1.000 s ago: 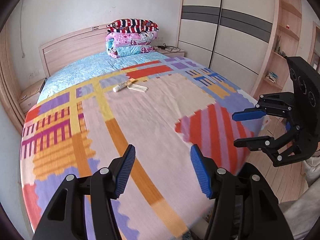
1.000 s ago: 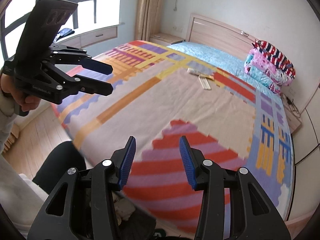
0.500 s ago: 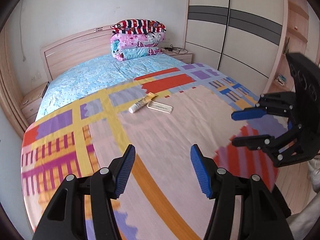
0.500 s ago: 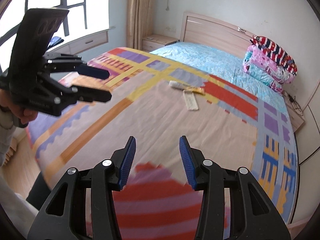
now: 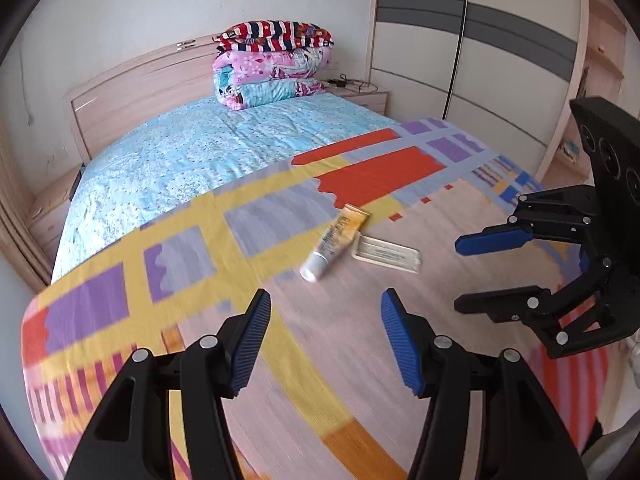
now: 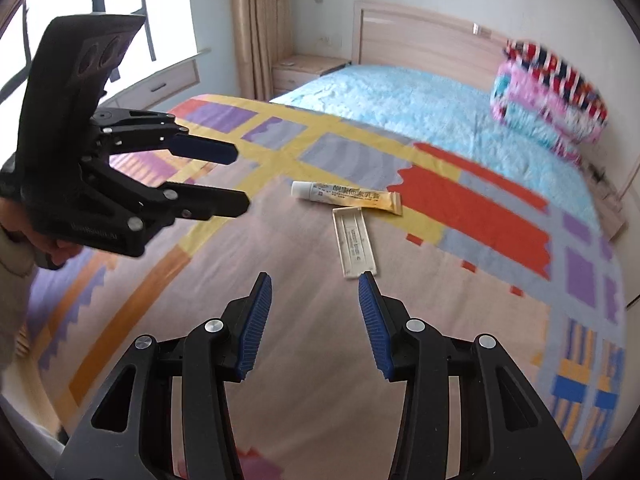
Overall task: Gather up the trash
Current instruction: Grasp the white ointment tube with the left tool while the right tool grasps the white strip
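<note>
A white and yellow tube (image 5: 335, 237) (image 6: 346, 197) lies on the patterned bedspread (image 5: 280, 360) (image 6: 280, 280) near the middle of the bed. Beside it lies a flat cream plastic case (image 5: 386, 253) (image 6: 355, 242). My left gripper (image 5: 324, 308) (image 6: 242, 178) hovers open just short of the tube, nothing between its blue pads. My right gripper (image 6: 315, 284) (image 5: 456, 274) is also open and empty, its tips just short of the case's near end.
A stack of folded quilts (image 5: 272, 65) (image 6: 548, 92) sits at the headboard on a light blue sheet (image 5: 208, 152). A wardrobe (image 5: 472, 40) stands along the bed's right side, a nightstand (image 6: 300, 72) and window (image 6: 80, 20) at the left. A hand (image 6: 44, 236) holds the left gripper.
Both grippers have travelled forward over the bed from its foot toward the tube and case, which now appear much closer. Neither gripper's opening has changed.
</note>
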`<move>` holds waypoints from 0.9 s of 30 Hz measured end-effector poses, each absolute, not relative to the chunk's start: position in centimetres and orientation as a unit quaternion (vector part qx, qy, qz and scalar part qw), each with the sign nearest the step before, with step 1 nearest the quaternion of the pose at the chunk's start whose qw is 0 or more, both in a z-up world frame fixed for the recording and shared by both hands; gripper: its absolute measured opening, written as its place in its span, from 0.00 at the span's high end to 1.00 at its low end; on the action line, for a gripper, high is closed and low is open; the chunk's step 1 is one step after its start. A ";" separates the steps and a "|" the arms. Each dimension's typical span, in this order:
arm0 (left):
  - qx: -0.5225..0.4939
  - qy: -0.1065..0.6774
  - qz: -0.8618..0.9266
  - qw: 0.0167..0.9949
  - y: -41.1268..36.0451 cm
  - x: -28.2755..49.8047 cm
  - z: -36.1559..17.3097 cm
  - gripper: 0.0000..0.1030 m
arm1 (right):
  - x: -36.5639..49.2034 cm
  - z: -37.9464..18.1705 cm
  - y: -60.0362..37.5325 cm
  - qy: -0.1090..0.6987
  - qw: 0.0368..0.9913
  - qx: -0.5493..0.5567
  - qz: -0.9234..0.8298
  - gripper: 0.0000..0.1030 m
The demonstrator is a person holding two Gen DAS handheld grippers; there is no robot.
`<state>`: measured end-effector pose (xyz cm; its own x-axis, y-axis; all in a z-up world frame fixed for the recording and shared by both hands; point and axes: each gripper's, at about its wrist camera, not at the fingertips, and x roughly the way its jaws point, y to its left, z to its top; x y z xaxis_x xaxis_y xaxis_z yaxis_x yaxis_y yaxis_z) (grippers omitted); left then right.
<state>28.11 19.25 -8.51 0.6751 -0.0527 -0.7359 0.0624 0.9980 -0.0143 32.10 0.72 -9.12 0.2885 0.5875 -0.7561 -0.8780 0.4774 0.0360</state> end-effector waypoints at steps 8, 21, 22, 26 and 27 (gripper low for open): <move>-0.008 0.416 -0.051 0.908 20.8 31.3 -9.9 0.46 | 34.5 -9.6 3.0 0.369 0.778 -0.205 0.464 0.56; 0.003 0.425 -0.064 0.903 20.9 33.2 -11.5 0.68 | 36.2 -10.6 4.8 0.375 0.776 -0.214 0.459 0.56; 0.002 0.424 -0.065 0.903 21.1 33.2 -11.4 0.71 | 36.1 -10.5 5.0 0.371 0.776 -0.219 0.460 0.56; 0.001 0.420 -0.065 0.905 21.2 33.2 -11.5 0.83 | 36.2 -10.7 5.4 0.370 0.775 -0.226 0.460 0.56; 0.001 0.419 -0.064 0.906 21.2 33.2 -11.5 0.85 | 36.2 -10.8 5.4 0.369 0.776 -0.224 0.460 0.56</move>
<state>33.19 21.21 -11.45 0.6404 -0.1148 -0.7594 0.1157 0.9919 -0.0524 36.24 5.44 -10.75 0.3044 0.5489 -0.7785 -0.8798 0.4752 -0.0089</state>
